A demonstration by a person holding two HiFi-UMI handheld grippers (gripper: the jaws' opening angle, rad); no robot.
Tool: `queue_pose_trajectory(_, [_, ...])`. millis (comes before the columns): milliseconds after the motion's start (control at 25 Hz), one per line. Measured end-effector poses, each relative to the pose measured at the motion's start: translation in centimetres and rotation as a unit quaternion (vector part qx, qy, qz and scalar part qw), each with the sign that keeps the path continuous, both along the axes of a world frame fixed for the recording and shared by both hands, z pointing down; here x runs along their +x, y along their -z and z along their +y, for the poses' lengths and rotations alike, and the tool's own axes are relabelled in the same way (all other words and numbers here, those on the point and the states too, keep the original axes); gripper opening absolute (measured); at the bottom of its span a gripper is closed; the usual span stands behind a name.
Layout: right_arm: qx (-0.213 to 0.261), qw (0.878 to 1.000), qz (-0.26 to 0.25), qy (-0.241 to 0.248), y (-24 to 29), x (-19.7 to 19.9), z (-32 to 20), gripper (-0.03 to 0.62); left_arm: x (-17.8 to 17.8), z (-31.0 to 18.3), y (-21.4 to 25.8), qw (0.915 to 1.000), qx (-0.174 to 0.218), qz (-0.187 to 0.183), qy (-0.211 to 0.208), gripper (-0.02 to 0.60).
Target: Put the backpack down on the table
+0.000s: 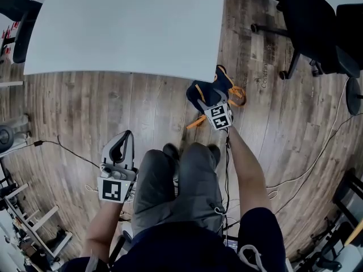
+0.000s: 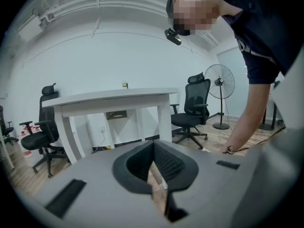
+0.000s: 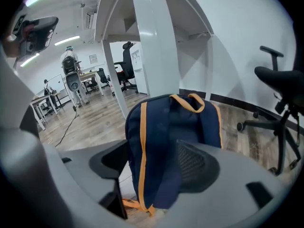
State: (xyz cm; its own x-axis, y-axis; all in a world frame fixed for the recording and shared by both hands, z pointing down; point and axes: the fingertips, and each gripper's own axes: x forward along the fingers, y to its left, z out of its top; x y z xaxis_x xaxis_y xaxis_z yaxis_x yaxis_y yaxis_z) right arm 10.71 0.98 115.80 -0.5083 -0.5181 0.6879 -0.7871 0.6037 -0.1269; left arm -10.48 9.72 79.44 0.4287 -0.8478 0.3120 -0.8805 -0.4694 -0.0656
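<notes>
A navy backpack (image 1: 207, 92) with orange straps stands on the wooden floor beside the corner of the white table (image 1: 125, 27). My right gripper (image 1: 214, 103) reaches down to it. In the right gripper view the backpack (image 3: 161, 141) stands upright between the open jaws of the right gripper (image 3: 152, 163). It lies against the right pad, and a sliver of floor shows beside the left pad. A white table leg (image 3: 152, 46) rises behind it. My left gripper (image 1: 126, 137) hangs low at my left knee, shut with nothing in it. In its own view the left gripper (image 2: 153, 148) points at the table (image 2: 114, 98).
Black office chairs (image 1: 317, 21) stand right of the table, and one chair (image 3: 280, 84) is close to the backpack. Cables (image 1: 68, 152) run across the floor at the left and right. A standing fan (image 2: 219, 84) and more chairs (image 2: 192, 113) are behind the table.
</notes>
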Motion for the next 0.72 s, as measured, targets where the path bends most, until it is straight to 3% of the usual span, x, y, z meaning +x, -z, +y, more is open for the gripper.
queue_pose_trajectory(560, [-0.012, 1.000, 0.002, 0.015, -3.7, -1.0, -1.0, 0.288, -0.8, -0.4, -1.4, 0.9999, 0.006, -0.013, 0.003, 0.003])
queue_pose_trajectory(720, [-0.006, 1.000, 0.006, 0.012, -4.4, -1.1, -1.4, 0.216, -1.0, -0.2, -1.9, 0.9998, 0.002, -0.018, 0.002, 0.003])
